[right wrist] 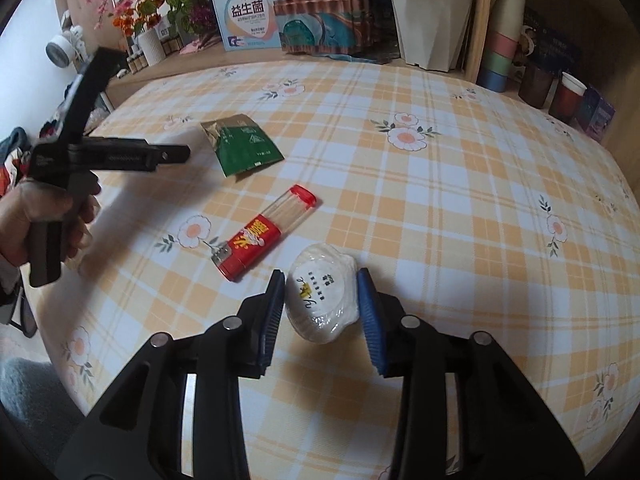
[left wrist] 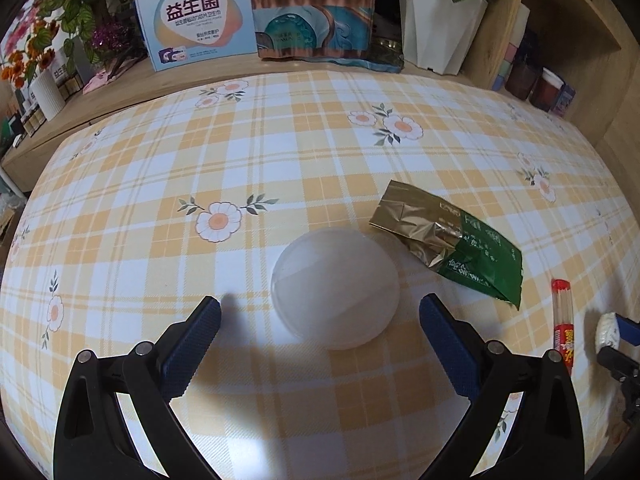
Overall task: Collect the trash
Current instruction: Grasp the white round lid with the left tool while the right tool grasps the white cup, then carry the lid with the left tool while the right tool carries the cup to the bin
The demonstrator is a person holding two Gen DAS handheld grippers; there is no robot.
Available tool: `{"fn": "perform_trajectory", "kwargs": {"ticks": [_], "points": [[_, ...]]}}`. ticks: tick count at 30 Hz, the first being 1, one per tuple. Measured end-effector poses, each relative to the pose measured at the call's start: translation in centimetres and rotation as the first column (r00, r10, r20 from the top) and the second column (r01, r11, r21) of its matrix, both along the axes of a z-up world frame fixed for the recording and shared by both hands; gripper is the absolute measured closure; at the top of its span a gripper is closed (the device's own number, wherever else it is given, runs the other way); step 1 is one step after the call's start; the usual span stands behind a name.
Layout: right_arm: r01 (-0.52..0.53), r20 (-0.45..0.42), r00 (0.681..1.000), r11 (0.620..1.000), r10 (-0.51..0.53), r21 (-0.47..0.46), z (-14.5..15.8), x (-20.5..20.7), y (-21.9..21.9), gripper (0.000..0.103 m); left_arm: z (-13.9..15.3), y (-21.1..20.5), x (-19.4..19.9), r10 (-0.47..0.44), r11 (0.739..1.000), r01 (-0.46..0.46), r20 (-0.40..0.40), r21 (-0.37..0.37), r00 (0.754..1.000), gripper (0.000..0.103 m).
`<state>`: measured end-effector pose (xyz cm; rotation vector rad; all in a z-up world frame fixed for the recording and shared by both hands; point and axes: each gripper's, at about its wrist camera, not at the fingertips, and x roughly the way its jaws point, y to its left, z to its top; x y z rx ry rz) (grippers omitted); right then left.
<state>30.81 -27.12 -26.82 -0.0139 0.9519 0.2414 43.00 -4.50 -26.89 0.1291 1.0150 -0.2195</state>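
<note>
1. Viewing from the left wrist: the left gripper (left wrist: 320, 312) hangs over the yellow-and-white plaid tablecloth with daisy print (left wrist: 280, 152), its jaws spread wide and released.
2. Between those jaws, touching neither blue pad, lies a round translucent white plastic lid (left wrist: 335, 288), flat on the cloth.
3. At 1 o'clock from the lid, just beside it, a crumpled gold-and-green foil sachet (left wrist: 452, 240) lies flat.
4. At 3 o'clock from the lid, well apart, a red-capped clear tube with red printed label (left wrist: 562, 320) lies lengthwise near the frame edge.
5. Right wrist view: the right gripper (right wrist: 322, 308) is clenched around a small white crumpled packet with dark print (right wrist: 322, 300). The left pad touches its edge; the right pad appears to press the other side, though contact there is hard to confirm at this angle.
6. The packet sits low against the cloth; whether it is lifted clear I cannot tell.
7. At 10 o'clock from the packet, near, lies the red tube; the foil sachet is farther out at 11 o'clock.
8. At 9 o'clock in this view a person's hand (right wrist: 48, 220) grips the black handle of the left tool.
9. Back shelf at 12 o'clock: a white-and-blue printed box (right wrist: 248, 20), a white faceted plant pot (right wrist: 432, 28).
</note>
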Motion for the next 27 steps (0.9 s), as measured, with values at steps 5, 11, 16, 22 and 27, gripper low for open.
{"fn": "perform_trajectory", "kwargs": {"ticks": [5,11,16,22,27], "points": [[0.003,0.008,1.000,0.999,-0.003,0.033,0.2,-0.2,-0.2,0.064,-0.1,-0.3,0.5,-0.002,1.000,0.002,0.026,0.006,1.000,0.006],[0.010,0.017,1.000,0.998,-0.011,0.066,0.6,-0.6,-0.3,0.064,0.6,-0.1,-0.5,-0.018,1.000,0.019,0.051,-0.008,0.999,0.040],[0.007,0.039,0.999,0.997,-0.010,0.077,1.6,-1.3,0.1,0.064,1.3,0.9,-2.3,-0.027,0.997,0.030,0.052,-0.074,0.998,0.040],[0.002,0.055,0.998,0.998,-0.006,0.066,2.5,-2.5,0.6,0.064,4.0,1.5,-6.3,-0.064,0.990,0.076,0.097,-0.119,0.993,0.040],[0.014,0.057,0.998,0.996,-0.019,0.085,2.9,-3.7,0.7,0.064,6.3,2.1,-10.8,-0.068,0.979,0.092,0.134,-0.180,0.989,0.040]]}}
